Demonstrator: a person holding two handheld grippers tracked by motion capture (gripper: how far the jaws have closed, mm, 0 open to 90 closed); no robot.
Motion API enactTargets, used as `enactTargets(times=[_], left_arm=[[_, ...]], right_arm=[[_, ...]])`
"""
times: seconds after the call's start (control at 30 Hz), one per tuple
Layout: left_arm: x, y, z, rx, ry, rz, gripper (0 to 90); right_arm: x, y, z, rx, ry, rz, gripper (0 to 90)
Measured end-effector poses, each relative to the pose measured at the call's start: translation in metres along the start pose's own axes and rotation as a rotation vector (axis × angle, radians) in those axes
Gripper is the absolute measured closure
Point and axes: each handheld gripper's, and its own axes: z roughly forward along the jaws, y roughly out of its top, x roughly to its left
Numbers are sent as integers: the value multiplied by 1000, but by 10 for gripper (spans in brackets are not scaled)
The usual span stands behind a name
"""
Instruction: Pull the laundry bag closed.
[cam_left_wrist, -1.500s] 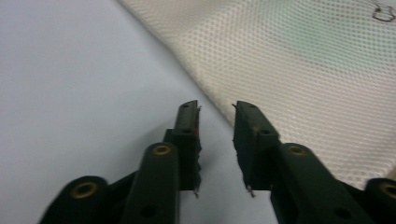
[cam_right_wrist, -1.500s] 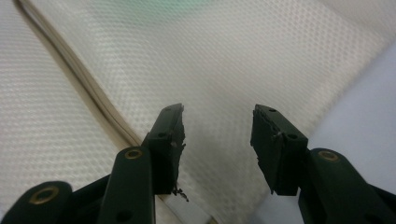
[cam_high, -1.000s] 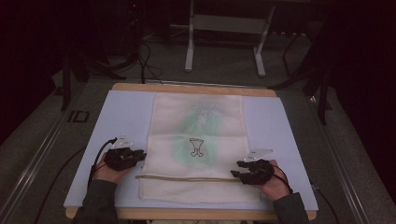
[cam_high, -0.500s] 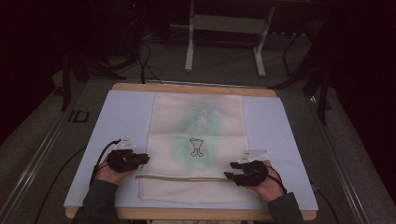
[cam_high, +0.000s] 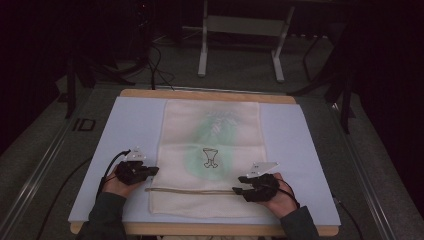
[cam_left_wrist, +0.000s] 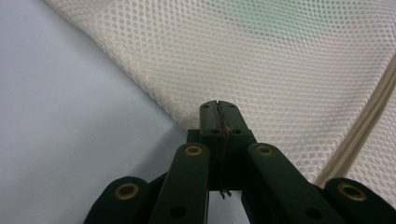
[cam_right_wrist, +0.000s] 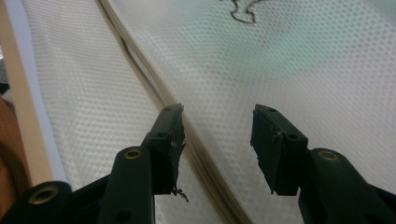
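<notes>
While the mesh bag (cam_high: 209, 159) lies flat in the middle of the worktop (cam_high: 310, 145), the left gripper (cam_high: 150, 171) sits at its near left edge and the right gripper (cam_high: 241, 184) on its near right part, beside the zipper (cam_high: 192, 190).

From the left gripper view, the fingers (cam_left_wrist: 209, 122) have just been closing and now stand together at the bag's edge (cam_left_wrist: 154, 100); whether they pinch the mesh I cannot tell.

From the right gripper view, the fingers (cam_right_wrist: 170, 130) stand apart above the mesh (cam_right_wrist: 303, 70), and the zipper (cam_right_wrist: 140, 65) runs just beside the left one.

One mesh bag (cam_high: 210, 155), two grippers, one table (cam_high: 125, 125)
</notes>
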Motion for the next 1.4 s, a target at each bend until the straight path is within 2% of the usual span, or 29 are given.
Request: enactTargets(times=[0.1, 0.17, 0.3, 0.43, 0.57, 0.73, 0.9, 1.4], left_arm=[[0, 0, 0, 2, -1, 6, 897], [-2, 0, 2, 13, 6, 24, 897], [-1, 0, 2, 17, -4, 17, 898], [-1, 1, 2, 23, -3, 33, 897], [1, 0, 2, 21, -18, 30, 898], [1, 1, 2, 26, -15, 46, 898], [3, 1, 2, 28, -30, 49, 898], [7, 0, 2, 17, -55, 38, 898]], right_arm=[[4, 4, 3, 4, 9, -11, 544], [8, 8, 7, 9, 18, -35, 549], [18, 20, 17, 16, 38, -75, 559], [23, 28, 23, 15, 52, -93, 559], [27, 36, 31, 14, 67, -111, 572], [36, 46, 43, 22, 95, -154, 679], [45, 58, 56, 17, 106, -186, 707], [66, 84, 93, -1, 158, -220, 706]])
